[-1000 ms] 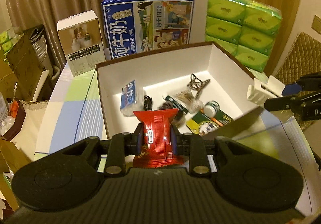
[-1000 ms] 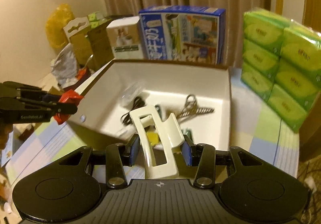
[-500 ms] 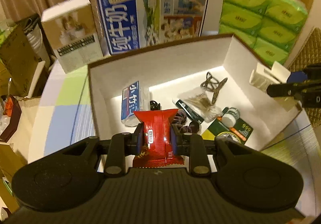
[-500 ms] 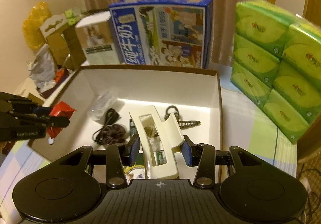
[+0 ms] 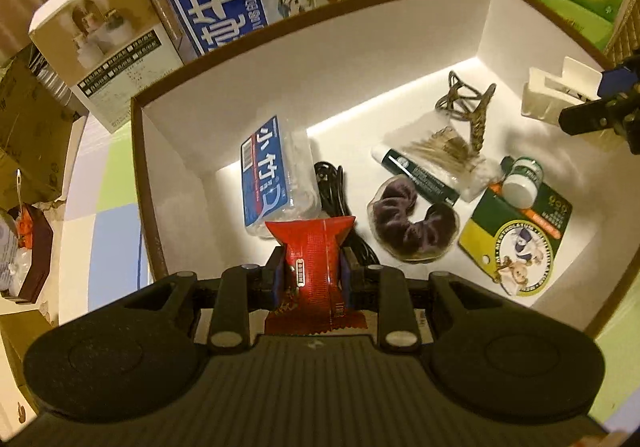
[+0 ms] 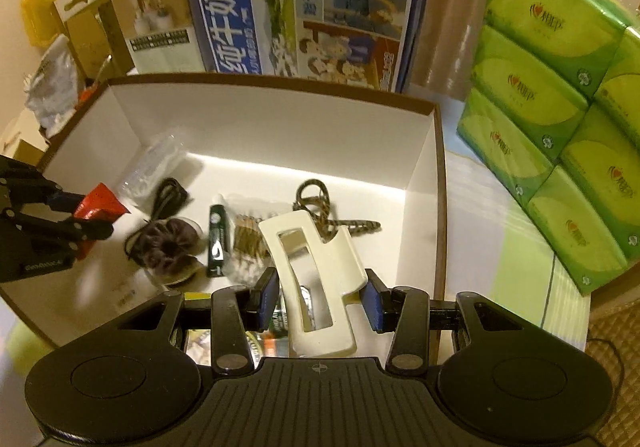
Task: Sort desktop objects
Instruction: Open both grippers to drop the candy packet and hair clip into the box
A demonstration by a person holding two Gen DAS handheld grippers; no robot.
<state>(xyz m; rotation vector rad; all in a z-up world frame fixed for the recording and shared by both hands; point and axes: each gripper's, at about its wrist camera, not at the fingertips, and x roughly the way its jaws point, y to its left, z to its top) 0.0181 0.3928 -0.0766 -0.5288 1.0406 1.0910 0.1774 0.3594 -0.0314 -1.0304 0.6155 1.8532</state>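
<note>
My left gripper [image 5: 312, 275] is shut on a red snack packet [image 5: 310, 267] and holds it over the near left part of the white box [image 5: 400, 59]. The packet also shows in the right wrist view [image 6: 98, 203]. My right gripper [image 6: 320, 297] holds a cream hair claw clip [image 6: 316, 271] over the box's right side; its jaws stand a little wider than before, with a small gap at the right pad. The clip also shows in the left wrist view [image 5: 556, 99]. In the box lie a blue tissue pack [image 5: 266, 175], a black cable [image 5: 340, 199], a purple scrunchie [image 5: 412, 223], a green tube [image 5: 420, 177] and a brown claw clip [image 5: 468, 103].
A blue milk carton box [image 6: 308, 7] and a small white box [image 5: 108, 47] stand behind the white box. Green tissue packs [image 6: 560, 103] are stacked at the right. Cardboard boxes and clutter [image 5: 24, 151] sit off the table's left edge.
Both grippers moved forward and down over the box. The right gripper's jaws have widened around the cream clip.
</note>
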